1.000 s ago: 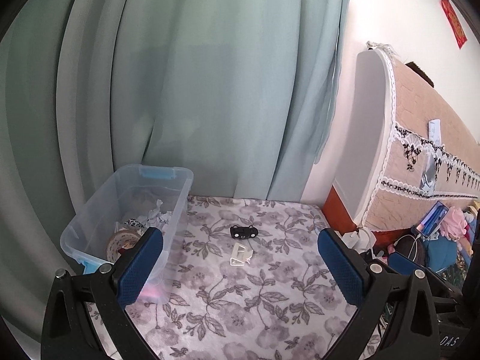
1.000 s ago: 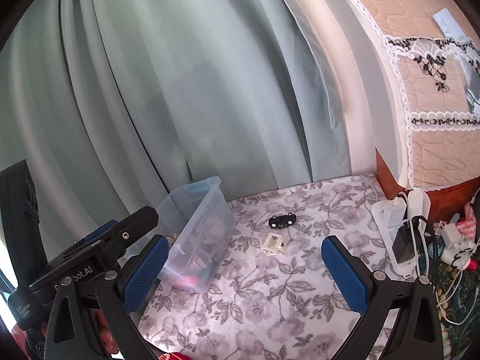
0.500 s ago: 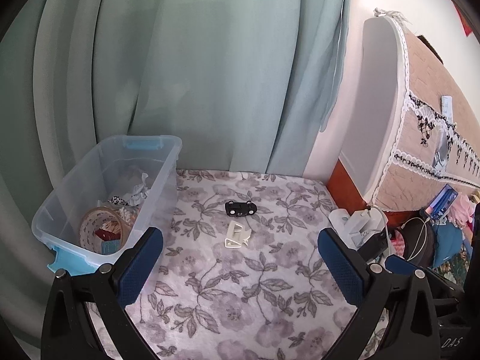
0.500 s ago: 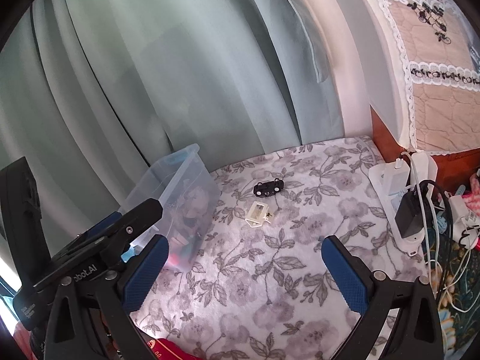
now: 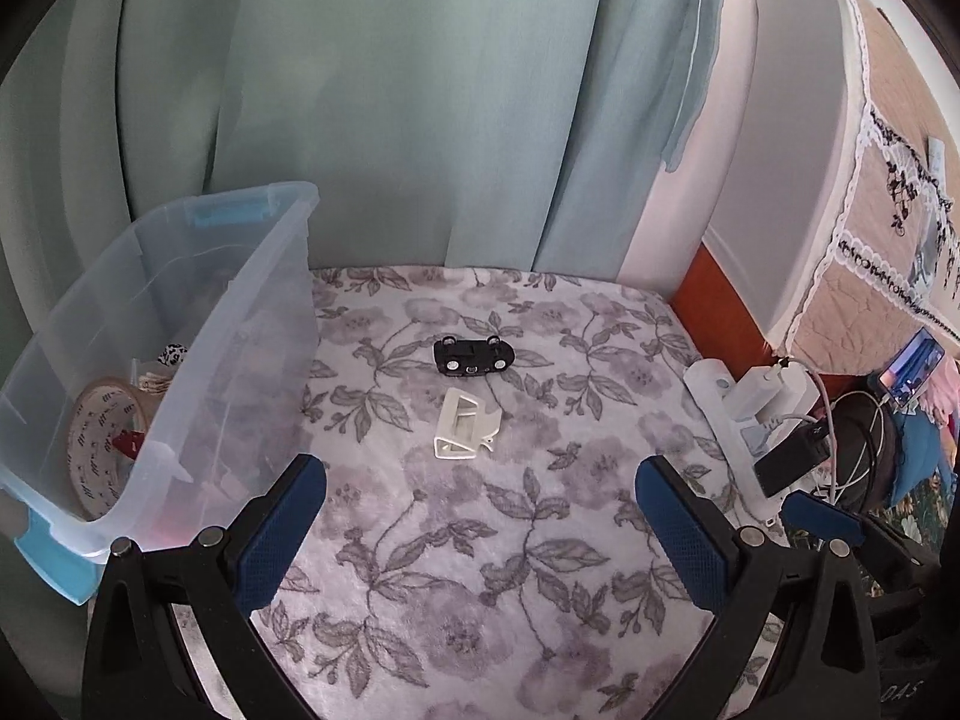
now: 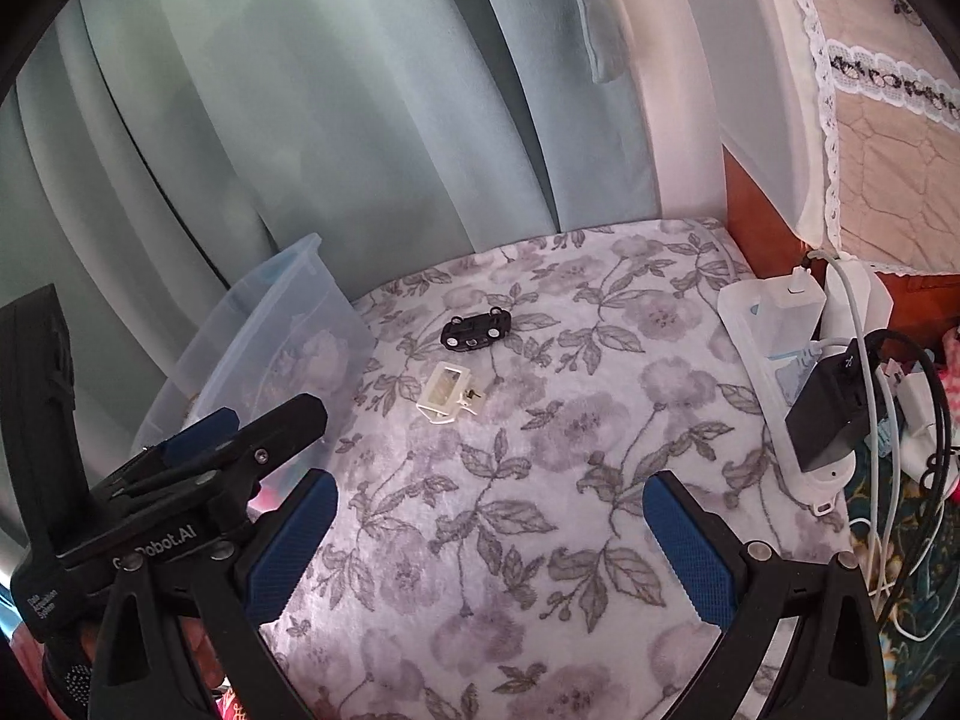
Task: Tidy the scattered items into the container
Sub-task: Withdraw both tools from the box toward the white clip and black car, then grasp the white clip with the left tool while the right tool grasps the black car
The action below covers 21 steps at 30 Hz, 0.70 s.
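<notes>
A black toy car (image 5: 473,356) (image 6: 477,330) lies upside down on the floral cloth, and a white plastic clip (image 5: 464,426) (image 6: 446,393) lies just in front of it. The clear plastic bin (image 5: 180,324) (image 6: 264,348) with blue latches stands at the left and holds a tape roll (image 5: 99,438) and several small items. My left gripper (image 5: 480,516) is open, above the cloth, short of the clip. My right gripper (image 6: 489,531) is also open, with nothing between its fingers. The left gripper's body (image 6: 180,480) shows at the lower left of the right wrist view.
A white power strip (image 5: 729,420) (image 6: 780,360) with plugged chargers and tangled cables lies along the cloth's right edge. Green curtains (image 5: 390,90) hang behind. A padded headboard with a lace cover (image 5: 840,150) rises at the right. A phone (image 5: 912,363) sits beyond the cables.
Both grippers have come forward and tilted down, so the car, clip and bin look larger and lower in view. Both stay open. Nothing on the cloth has moved.
</notes>
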Available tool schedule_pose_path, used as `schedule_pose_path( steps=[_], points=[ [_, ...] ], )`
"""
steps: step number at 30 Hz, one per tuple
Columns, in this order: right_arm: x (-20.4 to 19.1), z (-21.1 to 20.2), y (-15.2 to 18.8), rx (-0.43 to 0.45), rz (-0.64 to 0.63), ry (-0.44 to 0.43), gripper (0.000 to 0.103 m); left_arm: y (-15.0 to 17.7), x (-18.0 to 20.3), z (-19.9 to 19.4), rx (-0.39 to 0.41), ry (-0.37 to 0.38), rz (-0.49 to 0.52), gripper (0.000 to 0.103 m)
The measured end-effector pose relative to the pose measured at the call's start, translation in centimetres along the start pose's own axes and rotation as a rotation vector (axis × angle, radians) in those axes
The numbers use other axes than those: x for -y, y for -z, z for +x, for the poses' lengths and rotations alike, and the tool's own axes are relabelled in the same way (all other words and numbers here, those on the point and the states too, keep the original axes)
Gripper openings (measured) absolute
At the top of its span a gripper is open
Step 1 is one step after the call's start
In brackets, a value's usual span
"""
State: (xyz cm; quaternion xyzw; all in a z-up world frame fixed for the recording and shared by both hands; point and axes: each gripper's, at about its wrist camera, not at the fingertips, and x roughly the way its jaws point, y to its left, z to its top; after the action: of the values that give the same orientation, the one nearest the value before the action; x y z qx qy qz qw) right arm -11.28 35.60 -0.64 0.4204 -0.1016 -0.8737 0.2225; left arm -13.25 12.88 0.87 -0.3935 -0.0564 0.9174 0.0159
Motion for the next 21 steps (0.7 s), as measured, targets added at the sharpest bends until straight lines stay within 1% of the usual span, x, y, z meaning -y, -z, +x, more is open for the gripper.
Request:
schedule_pose_path(
  steps=[4, 9, 11, 18, 21],
  points=[
    [0.9, 1.9, -0.4, -0.027, -0.006, 0.021, 0.103, -0.1, -0.2, 2.7, -0.04, 0.009, -0.007, 0.103],
    [1.8, 4.4, -1.0, -0.058, -0.009, 0.041, 0.103, -0.5, -0.7, 6.1, -0.064, -0.025, -0.016, 0.103],
    [2.0, 5.4, -1.2, -0.07, -0.014, 0.05, 0.103, -0.6, -0.8, 7.6, -0.079, -0.021, -0.018, 0.103],
    [3.5, 8.5, -2.1, -0.101, -0.007, 0.078, 0.103, -1.2, -0.9, 11.5, -0.082, -0.019, -0.002, 0.103],
    [3.9, 9.6, -2.4, -0.102, -0.004, 0.086, 0.103, -1.3, -1.0, 12.9, -0.089, -0.018, 0.011, 0.1]
  ],
)
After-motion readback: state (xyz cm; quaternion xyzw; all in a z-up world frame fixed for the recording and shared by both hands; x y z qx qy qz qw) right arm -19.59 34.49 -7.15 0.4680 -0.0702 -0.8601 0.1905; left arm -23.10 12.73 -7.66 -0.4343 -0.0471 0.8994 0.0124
